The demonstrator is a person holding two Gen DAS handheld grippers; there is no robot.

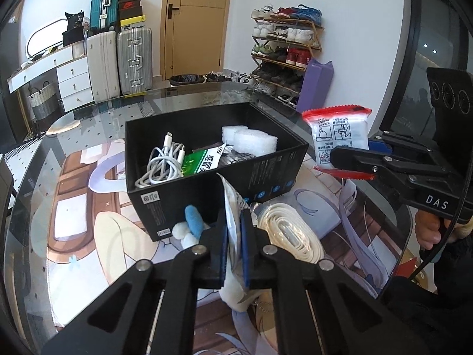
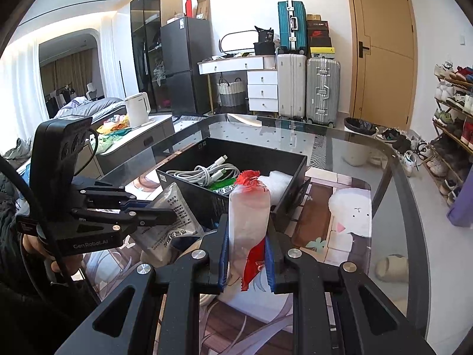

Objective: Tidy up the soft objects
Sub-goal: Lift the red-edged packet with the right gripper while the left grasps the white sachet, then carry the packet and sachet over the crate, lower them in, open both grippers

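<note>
Left wrist view first: my left gripper [image 1: 233,245] is clamped on a grey printed pouch [image 2: 174,222], held on edge just in front of the black box [image 1: 207,159], I'd say so it can drop in beside the white cable [image 1: 162,162] and foam [image 1: 251,139]. Over on the right, my right gripper [image 2: 246,254] pinches the red-edged packet [image 1: 340,139], raised level beside the box's near corner, fingers aimed at its opening. Both hover above the glass table [image 2: 369,148].

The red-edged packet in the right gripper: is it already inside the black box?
No, the red-edged packet hangs outside the black box, held by the right gripper.
</note>
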